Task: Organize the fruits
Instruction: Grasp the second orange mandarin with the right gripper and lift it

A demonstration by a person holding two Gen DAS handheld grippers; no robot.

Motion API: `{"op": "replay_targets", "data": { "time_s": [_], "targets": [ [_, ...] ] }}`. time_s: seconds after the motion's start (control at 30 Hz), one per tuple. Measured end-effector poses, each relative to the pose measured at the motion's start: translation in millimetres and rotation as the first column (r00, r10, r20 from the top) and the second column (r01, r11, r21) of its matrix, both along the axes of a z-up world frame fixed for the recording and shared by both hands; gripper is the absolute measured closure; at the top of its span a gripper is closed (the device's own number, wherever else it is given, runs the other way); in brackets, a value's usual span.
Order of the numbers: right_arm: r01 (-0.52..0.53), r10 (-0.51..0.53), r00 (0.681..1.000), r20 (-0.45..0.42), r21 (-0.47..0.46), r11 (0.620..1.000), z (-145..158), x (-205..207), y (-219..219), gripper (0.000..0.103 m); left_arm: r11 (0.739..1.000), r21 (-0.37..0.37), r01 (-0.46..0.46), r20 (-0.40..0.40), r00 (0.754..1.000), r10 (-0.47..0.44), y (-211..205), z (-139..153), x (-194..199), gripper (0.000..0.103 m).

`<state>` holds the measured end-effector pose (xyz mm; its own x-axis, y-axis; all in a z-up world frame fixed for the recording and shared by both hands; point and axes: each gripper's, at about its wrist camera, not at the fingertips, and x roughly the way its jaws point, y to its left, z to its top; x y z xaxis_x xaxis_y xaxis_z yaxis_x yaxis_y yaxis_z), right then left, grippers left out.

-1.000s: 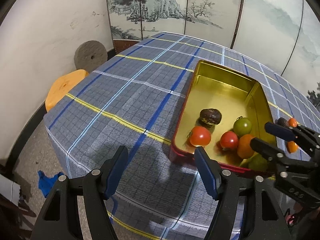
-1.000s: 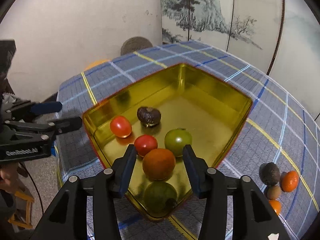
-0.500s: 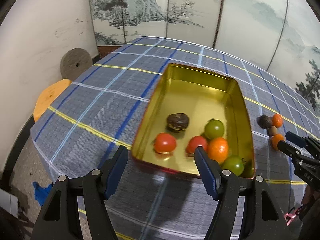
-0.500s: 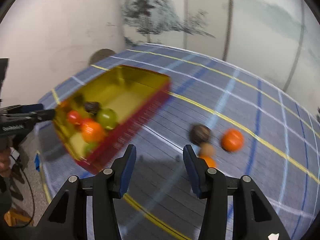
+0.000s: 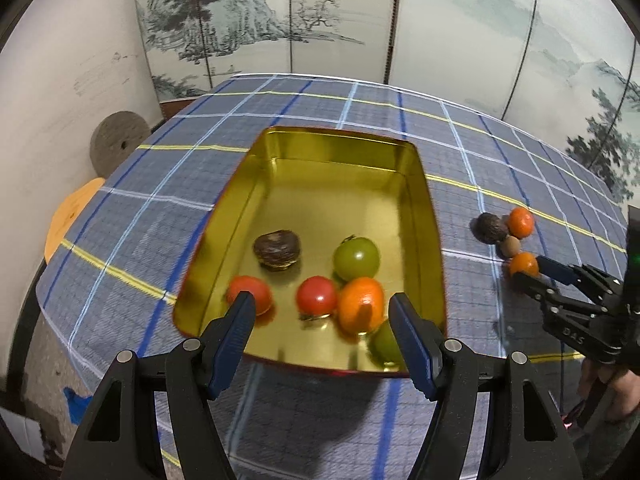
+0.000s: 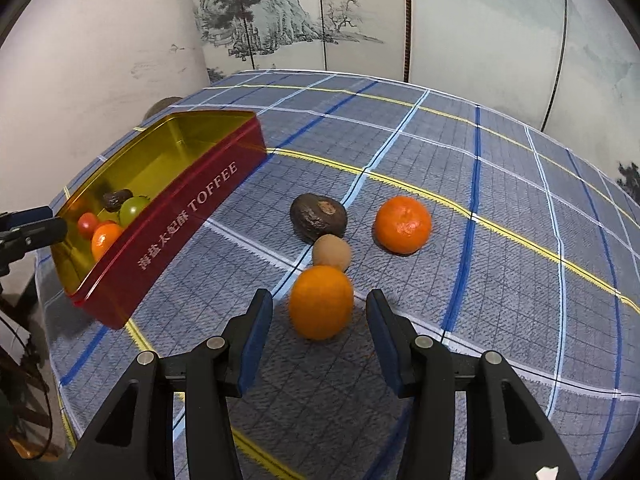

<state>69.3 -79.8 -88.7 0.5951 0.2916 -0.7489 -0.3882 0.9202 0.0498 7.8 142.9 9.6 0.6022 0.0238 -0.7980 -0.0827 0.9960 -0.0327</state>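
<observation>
A red toffee tin (image 5: 434,240) with a gold inside sits on the checked tablecloth; it also shows in the right wrist view (image 6: 192,216). It holds two red tomatoes, a green tomato (image 5: 356,258), an orange (image 5: 361,304), a dark fruit (image 5: 277,249) and another green fruit. To its right lie a near orange (image 6: 321,307), a small brown fruit (image 6: 331,253), a dark fruit (image 6: 318,218) and a far orange (image 6: 403,224). My right gripper (image 6: 320,322) is open, its fingers either side of the near orange, just short of it. My left gripper (image 5: 320,328) is open and empty over the tin's near edge.
The tablecloth's (image 6: 500,200) edge drops off at the left. A round orange stool (image 5: 68,216) and a grey stone disc (image 5: 116,146) stand by the wall on the left. A painted folding screen (image 5: 340,20) stands behind the table.
My right gripper has swung from over the tin to the loose fruits on the right and closed in on the near orange. My left gripper has shifted right to face the tin.
</observation>
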Motion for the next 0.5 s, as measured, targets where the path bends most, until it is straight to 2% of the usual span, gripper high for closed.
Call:
{"op": "replay_targets", "data": {
  "time_s": [0.2,0.33,0.5],
  "targets": [
    [0.003,-0.003,1.0,-0.019,0.007,1.0,-7.4,8.2,1.3,0.058,0.999,-0.006,0.032,-0.003,0.999,-0.032,-17.8,1.4,9.3,0.034],
    [-0.001,0.001,1.0,-0.023,0.005,1.0,-10.4,9.5,2.5,0.07,0.998,-0.012,0.06,-0.004,0.998,-0.06,-32.5,2.0,14.8,0.034],
    [0.003,-0.003,1.0,-0.02,0.018,1.0,-11.2,8.6,-1.6,0.073,0.996,-0.012,0.092,-0.009,0.996,-0.092,-50.8,2.8,21.6,0.034]
  ]
}}
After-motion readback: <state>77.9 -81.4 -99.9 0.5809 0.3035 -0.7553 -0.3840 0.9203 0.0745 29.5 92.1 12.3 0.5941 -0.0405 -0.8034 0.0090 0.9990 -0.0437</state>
